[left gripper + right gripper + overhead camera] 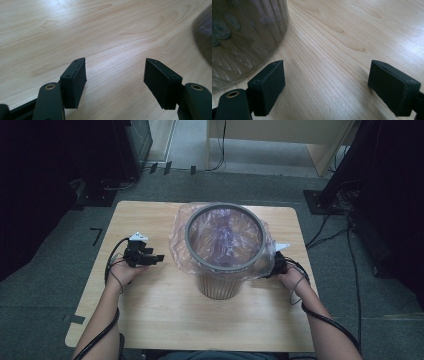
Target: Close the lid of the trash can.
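Note:
A round bin with a grey rim (pixel 187 237) stands mid-table, lined with a clear plastic bag (pixel 176 247) that folds out over the rim and hangs down the sides. My left gripper (pixel 159 257) hovers low over the wood to the bin's left, apart from it. In the left gripper view its jaws (pixel 115 61) stand open with bare table between them. My right gripper (pixel 274 267) sits at the bin's right side, partly hidden by the hanging bag. In the right gripper view it (pixel 327 62) is open over the wood, with the bin's ribbed wall (pixel 244 37) just beyond its left jaw.
The light wooden table (pixel 165 315) has bare wood in front of the bin and to its left. A blurred dark shape (pixel 203 37) shows at the right edge of the left gripper view. Grey carpet, cables (pixel 330 227) and black stands (pixel 345 175) surround the table.

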`<state>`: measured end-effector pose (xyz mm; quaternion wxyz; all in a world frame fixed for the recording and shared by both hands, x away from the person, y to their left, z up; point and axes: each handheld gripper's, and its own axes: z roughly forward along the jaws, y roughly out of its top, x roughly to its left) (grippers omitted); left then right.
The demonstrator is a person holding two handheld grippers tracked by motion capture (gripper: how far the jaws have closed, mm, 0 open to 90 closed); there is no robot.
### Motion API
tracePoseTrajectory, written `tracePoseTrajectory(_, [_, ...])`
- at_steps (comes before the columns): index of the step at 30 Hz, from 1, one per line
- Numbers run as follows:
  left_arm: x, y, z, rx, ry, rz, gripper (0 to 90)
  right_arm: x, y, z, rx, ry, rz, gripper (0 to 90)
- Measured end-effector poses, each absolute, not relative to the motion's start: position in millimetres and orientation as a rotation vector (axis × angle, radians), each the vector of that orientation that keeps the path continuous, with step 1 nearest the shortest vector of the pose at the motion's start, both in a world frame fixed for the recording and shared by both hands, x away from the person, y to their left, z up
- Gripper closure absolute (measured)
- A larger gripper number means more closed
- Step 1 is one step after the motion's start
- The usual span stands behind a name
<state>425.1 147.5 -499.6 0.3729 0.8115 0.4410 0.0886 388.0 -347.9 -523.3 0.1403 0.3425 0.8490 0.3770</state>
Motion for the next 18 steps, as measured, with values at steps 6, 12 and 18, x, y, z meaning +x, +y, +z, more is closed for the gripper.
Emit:
tracePoseTrajectory(6, [425.8,151.7,-508.3,2.069,1.124,0.281,31.6,388.4,-347.3,-523.4,0.986,2.454,1.089,13.5])
tracePoseTrajectory(12, [423.3,142.9,-516.5,2.080,1.046,0.399,24.5,388.5,-346.9,-523.4,0.986,2.455,1.089,13.4])
tracePoseTrajectory(18, [423.8,134.1,-517.4,2.120,1.037,0.450,18.6,388.5,-346.9,-523.4,0.986,2.455,1.089,13.4])
